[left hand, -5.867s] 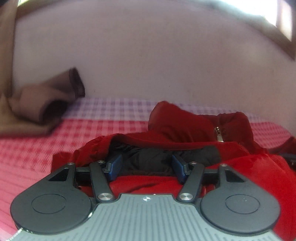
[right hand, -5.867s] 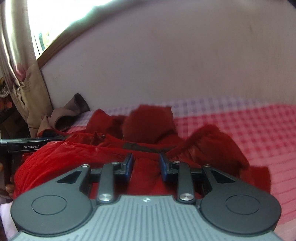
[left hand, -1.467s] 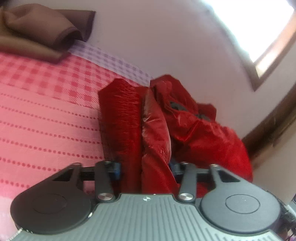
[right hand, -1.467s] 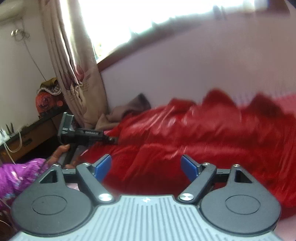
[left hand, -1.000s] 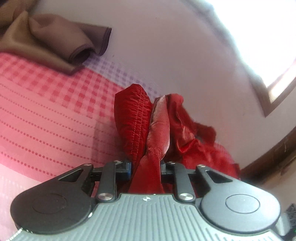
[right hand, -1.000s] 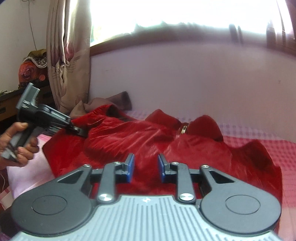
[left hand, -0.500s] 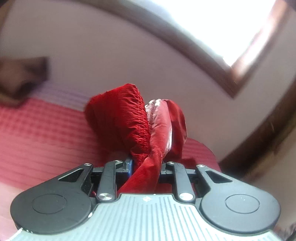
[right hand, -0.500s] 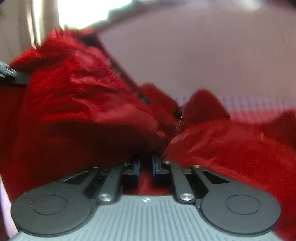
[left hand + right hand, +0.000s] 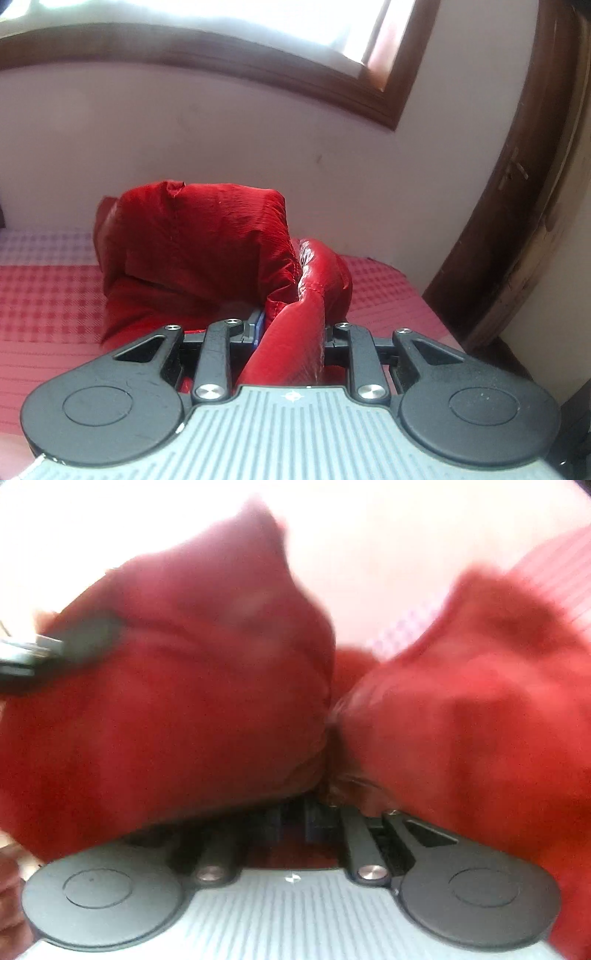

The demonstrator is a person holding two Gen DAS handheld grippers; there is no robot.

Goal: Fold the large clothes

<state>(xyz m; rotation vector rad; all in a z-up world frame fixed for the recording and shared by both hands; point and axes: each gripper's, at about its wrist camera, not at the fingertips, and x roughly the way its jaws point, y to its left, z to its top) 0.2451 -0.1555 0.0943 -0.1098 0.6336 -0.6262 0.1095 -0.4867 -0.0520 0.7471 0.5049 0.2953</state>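
Note:
A shiny red padded jacket (image 9: 199, 251) hangs bunched above the red checked bed (image 9: 44, 295). My left gripper (image 9: 293, 326) is shut on a thick fold of the jacket, which runs back between its fingers. In the right wrist view the jacket (image 9: 184, 709) fills most of the blurred frame. My right gripper (image 9: 295, 823) is shut on the jacket cloth, its fingertips mostly hidden under the fabric. The left gripper's body (image 9: 26, 653) shows at the left edge of the right wrist view, held into the same jacket.
A pale wall (image 9: 221, 140) stands behind the bed, with a brown-framed window (image 9: 332, 85) above. A dark wooden post (image 9: 517, 206) rises at the right. The bed's right edge (image 9: 417, 295) lies close to that post.
Both grippers have lifted the jacket higher off the bed. The left view has swung right, towards the window and post. The right view has filled with blurred red cloth.

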